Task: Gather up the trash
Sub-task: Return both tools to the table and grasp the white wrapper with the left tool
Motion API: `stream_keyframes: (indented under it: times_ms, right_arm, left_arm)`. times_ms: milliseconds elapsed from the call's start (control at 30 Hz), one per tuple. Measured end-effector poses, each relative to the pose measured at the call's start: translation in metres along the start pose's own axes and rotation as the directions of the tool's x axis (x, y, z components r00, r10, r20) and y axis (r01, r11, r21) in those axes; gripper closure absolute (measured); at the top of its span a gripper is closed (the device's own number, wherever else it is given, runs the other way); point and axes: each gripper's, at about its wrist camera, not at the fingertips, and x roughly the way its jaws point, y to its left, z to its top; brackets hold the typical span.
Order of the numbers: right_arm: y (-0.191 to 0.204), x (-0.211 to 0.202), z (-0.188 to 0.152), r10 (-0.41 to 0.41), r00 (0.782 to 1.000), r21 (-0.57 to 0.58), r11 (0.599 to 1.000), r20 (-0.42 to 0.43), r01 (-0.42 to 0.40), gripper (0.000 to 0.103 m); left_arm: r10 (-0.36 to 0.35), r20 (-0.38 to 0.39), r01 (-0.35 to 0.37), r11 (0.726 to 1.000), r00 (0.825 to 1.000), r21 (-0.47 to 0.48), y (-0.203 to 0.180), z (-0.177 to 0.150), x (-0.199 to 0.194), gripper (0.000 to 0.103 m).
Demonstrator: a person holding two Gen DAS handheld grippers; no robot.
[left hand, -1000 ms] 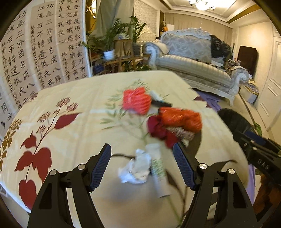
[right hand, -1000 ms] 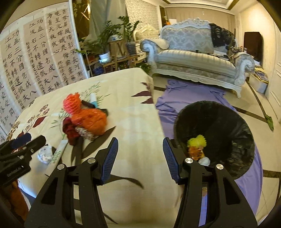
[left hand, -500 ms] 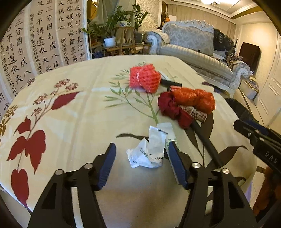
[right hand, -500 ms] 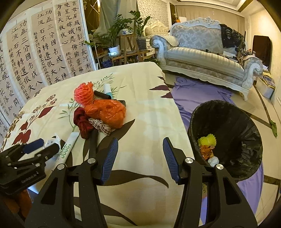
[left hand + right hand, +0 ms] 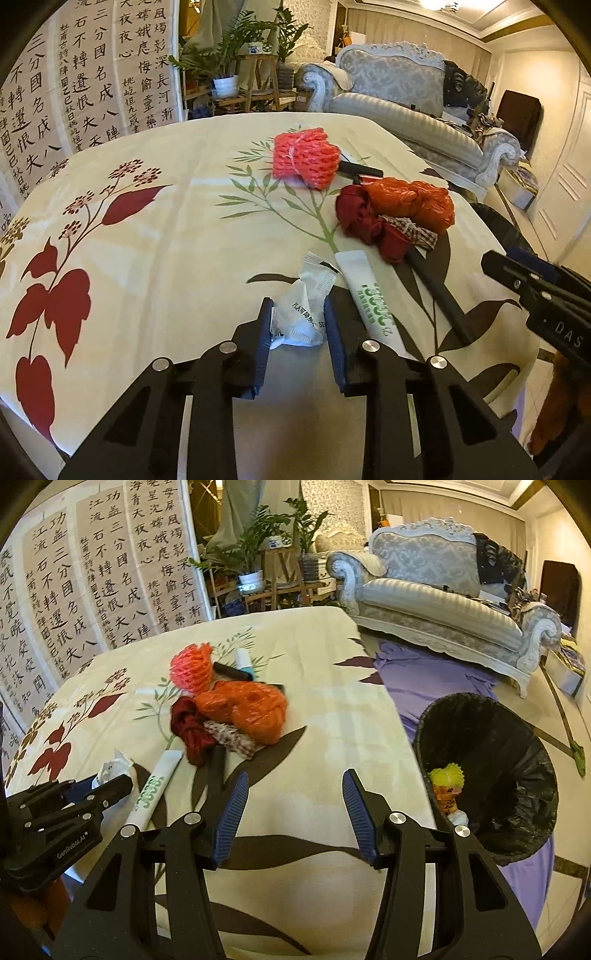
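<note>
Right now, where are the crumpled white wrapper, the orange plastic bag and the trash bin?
crumpled white wrapper (image 5: 302,314), left wrist view, its middle.
orange plastic bag (image 5: 246,710), right wrist view, its middle.
trash bin (image 5: 517,738), right wrist view, its inner wall.

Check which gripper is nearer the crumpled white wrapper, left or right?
Left. The left gripper has just been closing, its pads against the crumpled white wrapper. The right gripper hangs open over bare tablecloth, off toward the bin side.
</note>
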Motion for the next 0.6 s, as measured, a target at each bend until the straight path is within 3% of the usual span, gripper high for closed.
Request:
stream_keyframes:
  times_ms: [367,467,600]
  right_arm:
    - [0.032,0.006,0.000,0.047,0.999,-0.069,0.996,-0.022,-0.048,0.051]
    - [0.039,0.012,-0.003,0.050,0.998,-0.089,0.995,-0.042,-0.053,0.055]
    - [0.046,0.019,-0.006,0.046,0.997,-0.112,0.992,-0.068,-0.053,0.071]
  left_arm:
    - [0.065,0.017,-0.064,0.996,0.998,-0.064,0.039,0.000,-0.011,0.074]
    - [0.083,0.014,-0.082,0.993,0.996,-0.081,0.051,-0.002,-0.012,0.074]
    - [0.097,0.016,-0.095,0.990,0.995,-0.101,0.062,-0.005,-0.014,0.074]
